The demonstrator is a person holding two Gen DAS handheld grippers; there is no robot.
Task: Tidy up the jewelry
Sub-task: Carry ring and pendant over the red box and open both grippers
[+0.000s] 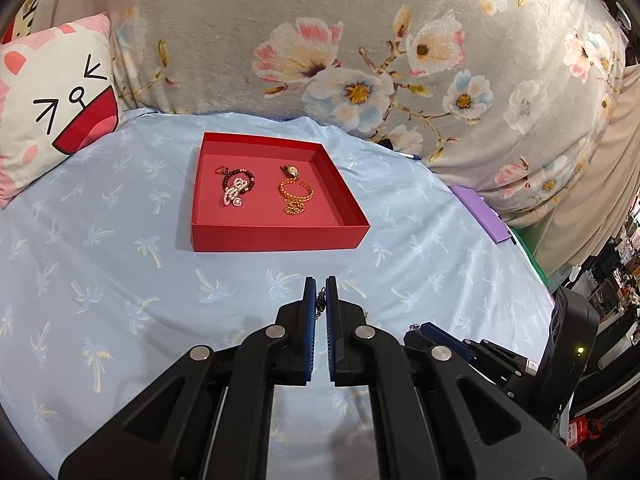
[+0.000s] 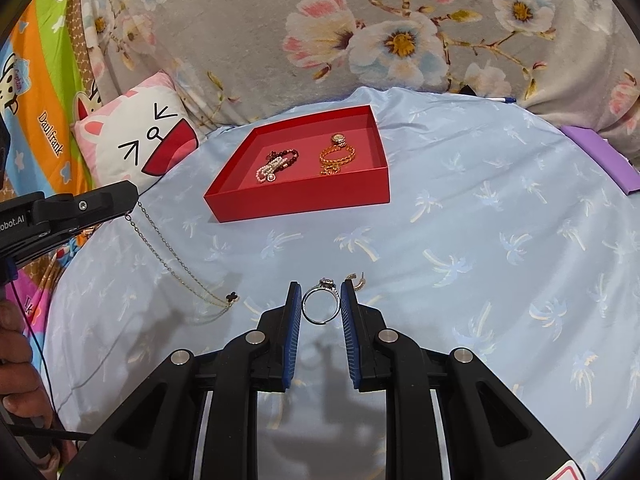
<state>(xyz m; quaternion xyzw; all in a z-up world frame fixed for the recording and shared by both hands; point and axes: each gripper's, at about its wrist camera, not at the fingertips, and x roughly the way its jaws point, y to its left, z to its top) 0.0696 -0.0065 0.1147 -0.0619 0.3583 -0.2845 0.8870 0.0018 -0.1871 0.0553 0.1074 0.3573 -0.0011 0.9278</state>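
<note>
A red tray [image 1: 280, 237] [image 2: 304, 202] lies on the blue bedsheet. It holds a bead-and-pearl bracelet pile [image 1: 237, 186] [image 2: 278, 165], a gold chain bracelet [image 1: 295, 196] [image 2: 337, 158] and a small watch [image 1: 289, 170] [image 2: 339, 139]. My left gripper [image 1: 320, 290] [image 2: 128, 210] is shut on a thin chain necklace [image 2: 176, 268] whose clover pendant [image 2: 231, 297] rests on the sheet. My right gripper [image 2: 321, 294] is shut on a silver ring [image 2: 320, 306], held upright. A small gold earring [image 2: 356, 280] lies on the sheet just right of the right fingertip.
A cat-face pillow [image 1: 52, 108] [image 2: 140, 140] lies left of the tray. A floral blanket [image 1: 360, 40] rises behind it. A purple pad [image 1: 482, 214] [image 2: 600, 156] and a pen [image 2: 500, 99] lie at the right.
</note>
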